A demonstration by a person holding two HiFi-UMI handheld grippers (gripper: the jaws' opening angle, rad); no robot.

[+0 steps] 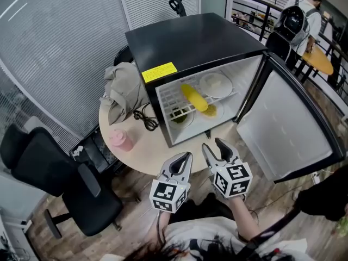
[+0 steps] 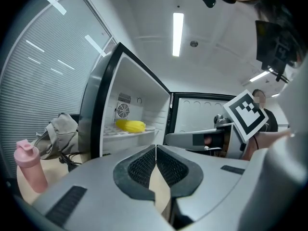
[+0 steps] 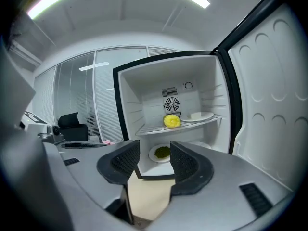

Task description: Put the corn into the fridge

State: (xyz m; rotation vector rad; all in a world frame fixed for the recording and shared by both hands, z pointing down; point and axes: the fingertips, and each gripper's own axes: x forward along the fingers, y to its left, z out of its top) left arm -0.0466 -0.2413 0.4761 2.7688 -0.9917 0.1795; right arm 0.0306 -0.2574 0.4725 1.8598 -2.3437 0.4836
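Corn cob [image 1: 194, 97], yellow with a knobbly kernel surface, lies on the white wire shelf [image 1: 169, 98] inside the black box-shaped fridge [image 1: 190, 37], door swung open. White round plate [image 1: 216, 84] sits beside it on the same shelf. Lower compartment holds a white plate of dark green food [image 1: 180, 117]. Fridge stands on the round pale wooden table [image 1: 136, 152]. Left tongs [image 1: 186, 155]: ribbed pads pressed together, nothing held. Right tongs [image 1: 212, 144]: pads apart, nothing between them.

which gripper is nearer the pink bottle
Left. The left gripper sits a little way from the pink bottle; the right gripper lies beyond it, toward the fridge door.
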